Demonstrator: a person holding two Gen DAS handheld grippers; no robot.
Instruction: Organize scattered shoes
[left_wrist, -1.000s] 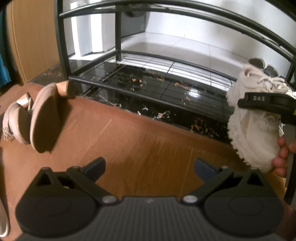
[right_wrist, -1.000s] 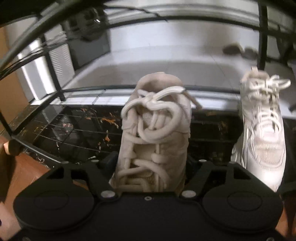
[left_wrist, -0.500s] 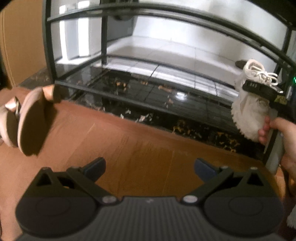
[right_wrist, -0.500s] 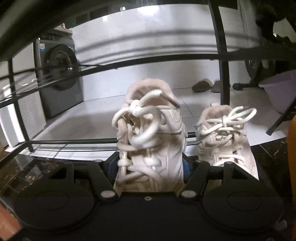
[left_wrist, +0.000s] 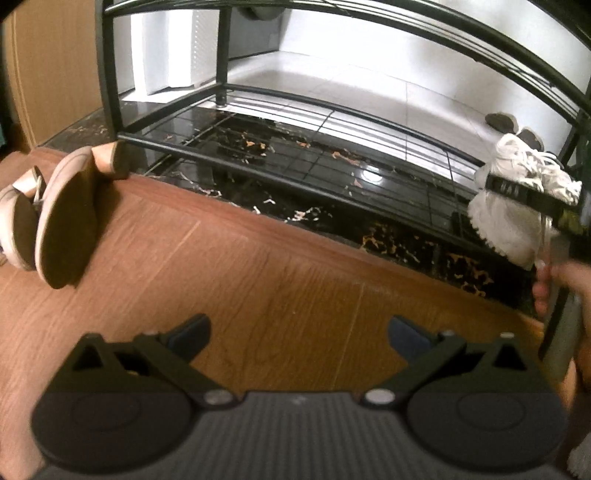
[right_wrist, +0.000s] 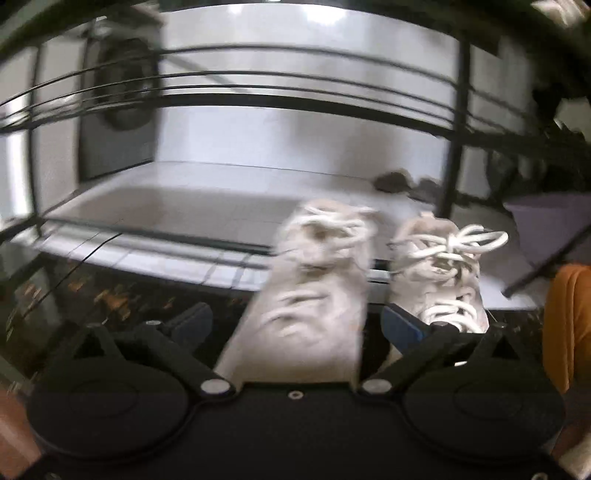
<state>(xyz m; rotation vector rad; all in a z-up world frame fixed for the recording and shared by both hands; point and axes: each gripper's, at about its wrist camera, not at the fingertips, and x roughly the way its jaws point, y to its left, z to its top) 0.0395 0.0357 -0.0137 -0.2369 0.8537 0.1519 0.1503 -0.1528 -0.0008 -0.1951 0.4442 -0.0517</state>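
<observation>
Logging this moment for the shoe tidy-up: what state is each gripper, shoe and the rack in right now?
Left gripper: open, empty, over the wooden floor.
Right gripper: jaws opening, pads off the white sneaker between them.
White sneaker: upright on the rack's lower shelf, blurred.
Second white sneaker: upright beside it on the shelf.
Pink heeled shoes: tipped on their sides on the floor.
Shoe rack: rest of the lower shelf bare.

In front of me stands the shoe rack (left_wrist: 280, 173). On its lower shelf, at the right end, two sneakers (right_wrist: 314, 295) sit side by side. On the floor (left_wrist: 258, 280) to my left lie two sandals (left_wrist: 62, 218).
</observation>
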